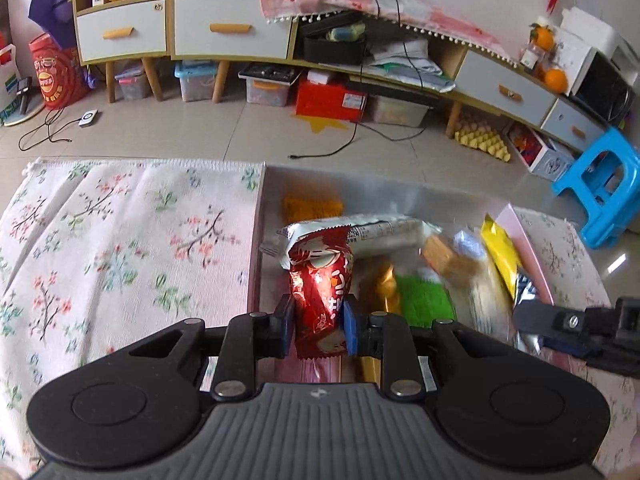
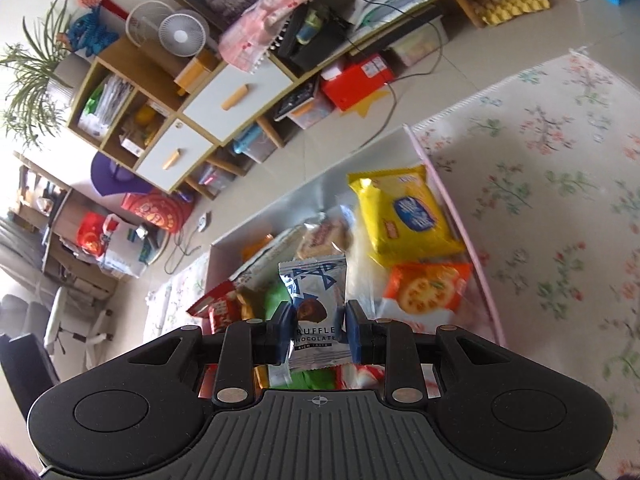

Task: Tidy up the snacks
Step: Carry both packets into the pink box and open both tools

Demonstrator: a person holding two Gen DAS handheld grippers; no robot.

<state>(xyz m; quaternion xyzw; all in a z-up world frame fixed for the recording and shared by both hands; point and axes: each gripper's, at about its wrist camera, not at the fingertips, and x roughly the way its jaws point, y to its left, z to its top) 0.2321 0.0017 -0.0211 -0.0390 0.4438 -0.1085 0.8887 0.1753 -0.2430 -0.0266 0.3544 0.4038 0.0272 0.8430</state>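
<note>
Both grippers are in the carrying step of sorting the snacks: each has a packet clamped and is over the pink-rimmed tray, which rests on the floral cloth near the cloth's far edge. The left gripper has its jaws pinched nearly shut on a red foil snack packet, which stands upright between the blue pads, above the left side of the tray. The right gripper is likewise closed tight on a silver-blue truffle chocolate packet, gripped across its lower half, over the middle of the pile. Beyond it lie a yellow cracker pack against the tray's right rim and an orange cracker pack nearer. The next move probably calls for taking each packet clear of the heap to a chosen place, then letting go without crowding the other hand. Both tools point steeply down and forward; in the left view the right one shows at the tray's right side.
</note>
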